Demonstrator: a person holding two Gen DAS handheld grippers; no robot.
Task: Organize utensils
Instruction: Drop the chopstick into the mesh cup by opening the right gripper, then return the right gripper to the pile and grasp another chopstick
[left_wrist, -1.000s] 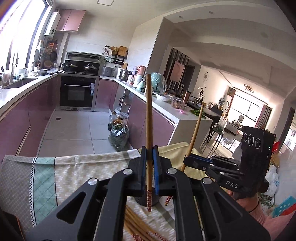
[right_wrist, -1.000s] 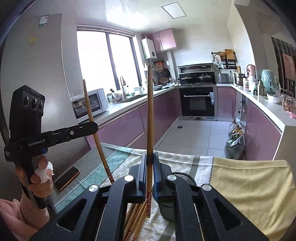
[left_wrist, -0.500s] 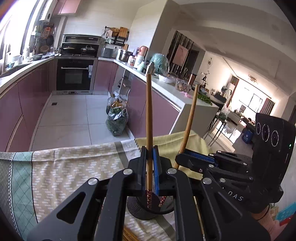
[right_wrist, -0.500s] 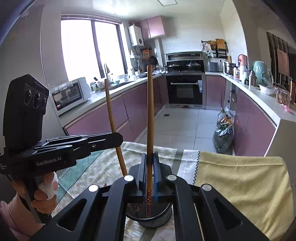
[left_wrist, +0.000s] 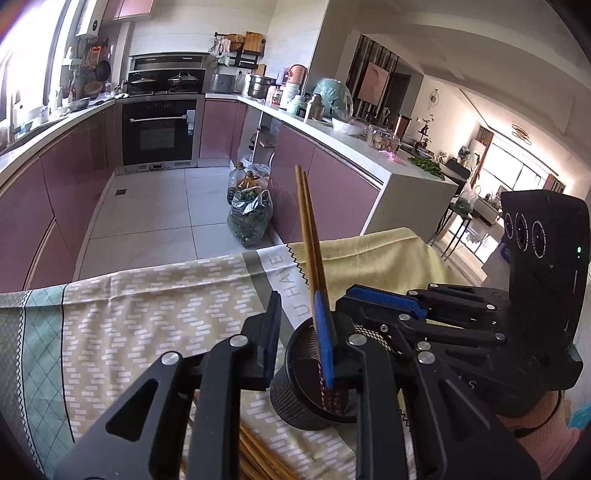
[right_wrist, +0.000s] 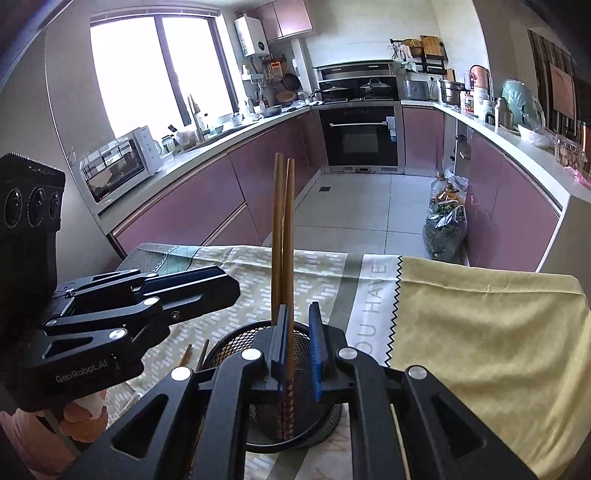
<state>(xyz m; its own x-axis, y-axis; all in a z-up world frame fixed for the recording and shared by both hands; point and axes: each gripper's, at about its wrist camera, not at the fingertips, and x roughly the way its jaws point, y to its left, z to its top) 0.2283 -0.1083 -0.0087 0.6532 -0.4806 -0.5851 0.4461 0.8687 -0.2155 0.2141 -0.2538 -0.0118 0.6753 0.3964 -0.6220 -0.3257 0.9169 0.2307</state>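
Note:
A black mesh cup (left_wrist: 295, 398) (right_wrist: 229, 343) stands on the patterned tablecloth (left_wrist: 147, 314) (right_wrist: 480, 332). Two brown chopsticks (left_wrist: 308, 236) (right_wrist: 282, 240) stand in it side by side, tips down. My left gripper (left_wrist: 299, 339) hangs just over the cup with its jaws opening. The sticks lean on its right blue pad, and a gap shows on the left. My right gripper (right_wrist: 299, 347) is over the cup too, jaws opening, with one stick beside its left pad and a gap on the right. Each gripper shows in the other's view: right gripper (left_wrist: 354, 295), left gripper (right_wrist: 229, 288).
Several loose chopsticks (left_wrist: 258, 454) (right_wrist: 188, 354) lie on the cloth near the cup. A hand (right_wrist: 85, 410) holds the left gripper's handle. Beyond the table's far edge lies the kitchen floor, with bags of greens (left_wrist: 247, 221) beside purple cabinets.
Both grippers sank toward the cup, each carrying a chopstick down into it. Their jaws then parted, letting the sticks go. The two sticks now stand together in the cup.

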